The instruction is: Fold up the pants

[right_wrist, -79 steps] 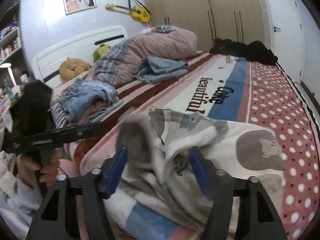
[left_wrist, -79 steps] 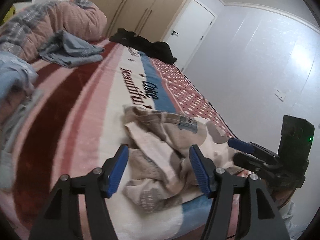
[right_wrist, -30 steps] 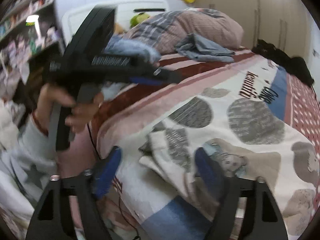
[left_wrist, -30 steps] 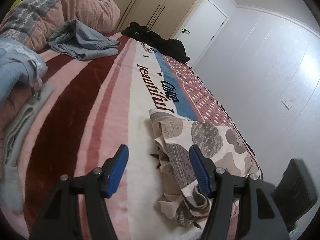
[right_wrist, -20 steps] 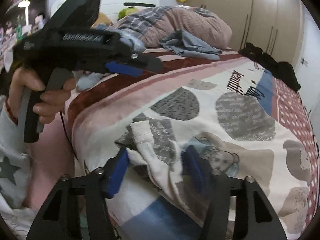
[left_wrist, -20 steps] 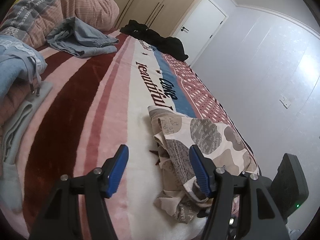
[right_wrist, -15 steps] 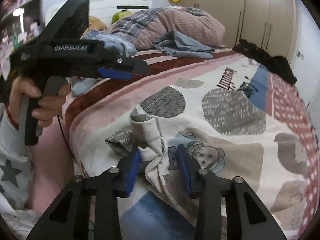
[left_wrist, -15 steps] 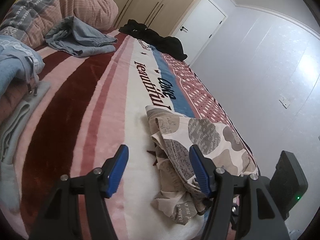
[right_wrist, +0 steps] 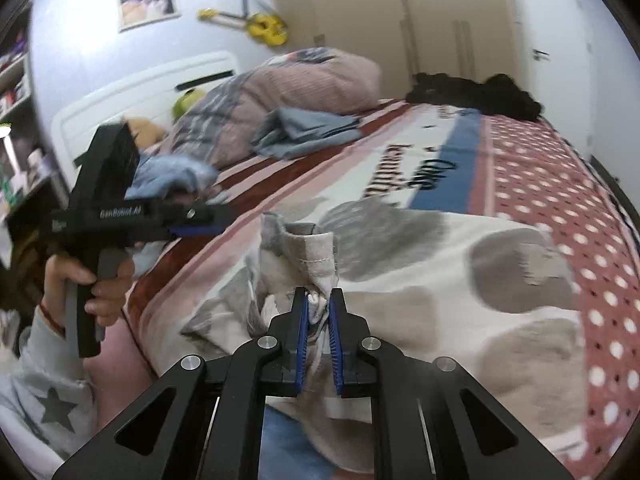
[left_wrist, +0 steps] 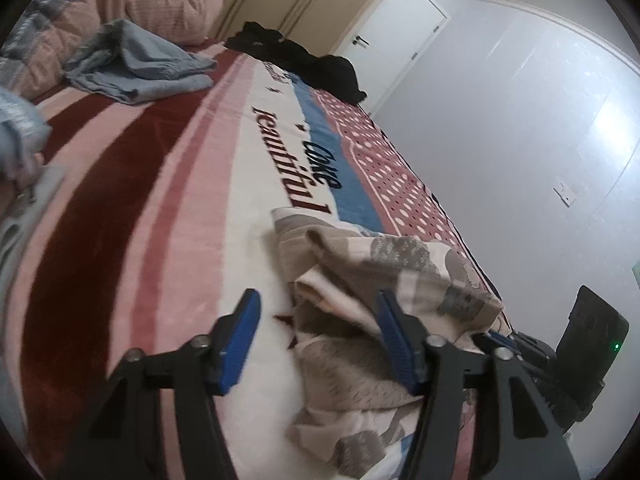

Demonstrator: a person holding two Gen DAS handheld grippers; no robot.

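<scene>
Clearly, the right gripper [right_wrist: 319, 309] was clamped on a bunched fold of the pants [right_wrist: 420, 280], its 2 blue pads [right_wrist: 302, 332] pinching pale cloth at the lower centre of the right wrist frame. A hemmed edge of the fabric stood up just above the jaws, and the rest of the cream garment with grey patches spread to the right across the bed blanket [right_wrist: 540, 168].

At the left of that frame a hand [right_wrist: 86, 280] gripped the handle of the left gripper [right_wrist: 208, 222], which pointed toward the middle of the picture above the striped part of the blanket.

From the left wrist view, the left gripper [left_wrist: 318, 340] had its jaws at a middling gap and closing. A rumpled part of the pants [left_wrist: 360, 280] lay between and beyond them at the lower centre, but the blue pads [left_wrist: 240, 340] were not pressing it. The right gripper [left_wrist: 496, 340] showed at the lower right edge, with cloth drawn up to its tip.

A blue-grey garment [left_wrist: 140, 68] lay at the upper left, and a black heap of clothes [left_wrist: 304, 60] sat near the top centre, both well apart from the pants.
</scene>
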